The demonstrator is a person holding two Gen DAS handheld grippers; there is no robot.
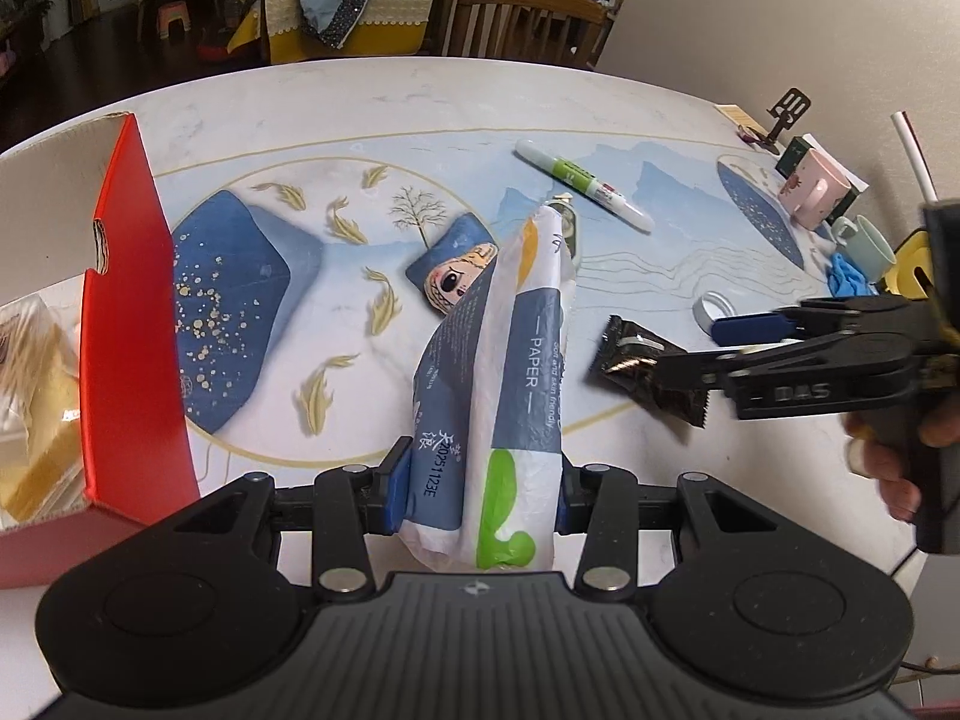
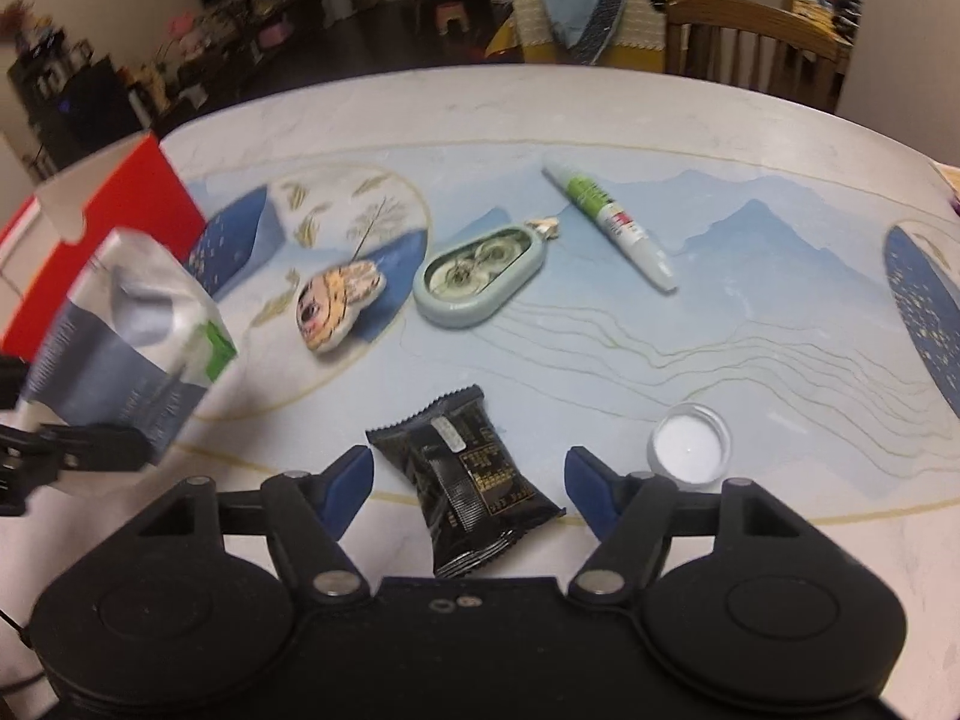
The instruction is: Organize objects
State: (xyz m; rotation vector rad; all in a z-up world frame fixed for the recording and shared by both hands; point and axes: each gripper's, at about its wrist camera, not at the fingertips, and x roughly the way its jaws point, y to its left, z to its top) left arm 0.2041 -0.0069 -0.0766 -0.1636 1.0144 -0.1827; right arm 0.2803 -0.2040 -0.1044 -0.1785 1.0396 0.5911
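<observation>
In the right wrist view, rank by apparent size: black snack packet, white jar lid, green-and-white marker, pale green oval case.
1. Pale green oval case
2. Black snack packet, roughly alike; it lies nearer the camera, so unsure
3. Green-and-white marker: long but slim
4. White jar lid

Crinkly plastic tissue pack [image 1: 510,360], glossy black foil sachet [image 2: 474,480], wooden chair [image 1: 528,18]

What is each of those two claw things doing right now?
Left gripper: closed on the tissue pack.
Right gripper: open, its fingers either side of the black snack packet, not pressing it.
</observation>
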